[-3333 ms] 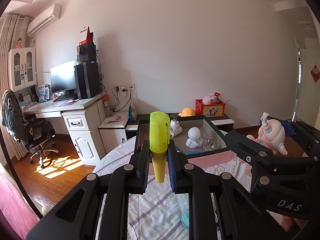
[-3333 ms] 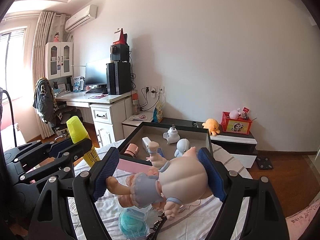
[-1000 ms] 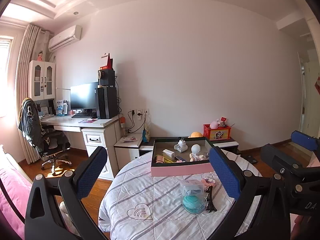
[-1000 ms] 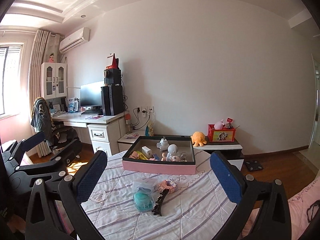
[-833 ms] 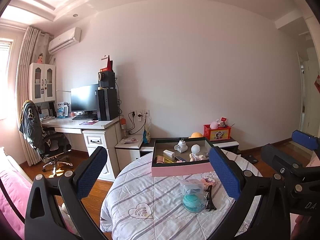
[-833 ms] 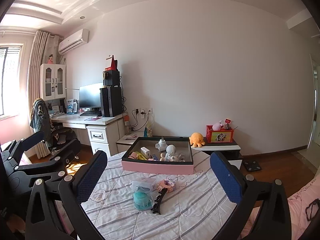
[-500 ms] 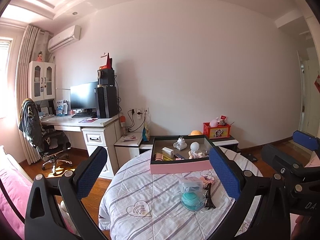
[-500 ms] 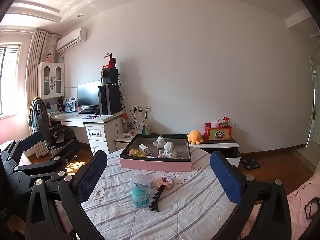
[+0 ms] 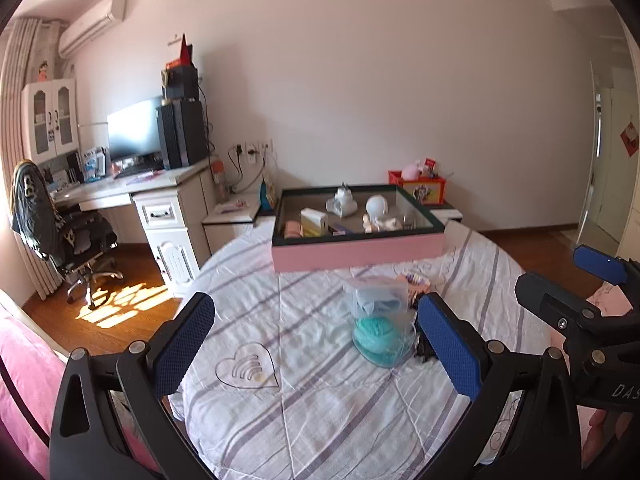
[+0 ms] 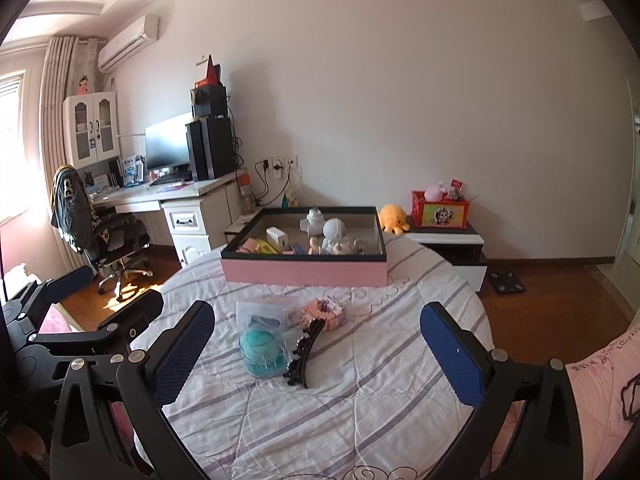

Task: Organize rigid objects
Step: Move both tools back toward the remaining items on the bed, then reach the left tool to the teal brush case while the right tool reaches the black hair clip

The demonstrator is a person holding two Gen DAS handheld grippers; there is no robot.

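Both hand-held grippers are hanging low in their frames with fingers spread wide apart and gripping nothing: the left hand-held gripper [image 9: 316, 344] and the right hand-held gripper [image 10: 318, 350]. Just beyond them, on the striped bedspread [image 10: 360, 408], three loose things are lying close together. In the right wrist view, the black hair clip [image 10: 304, 354] is sitting nearly centred between the fingers, its long axis running from lower centre up toward the pink scrunchie-like piece [image 10: 324, 314]. The clear box with the teal object [image 10: 262, 340] is lying just left of the clip. In the left wrist view that box [image 9: 378, 320] is sitting right of centre, against the right finger. So the right hand seems better lined up for the clip. Farther up the frame, the pink storage tray [image 10: 304, 272] is already holding several figurines.
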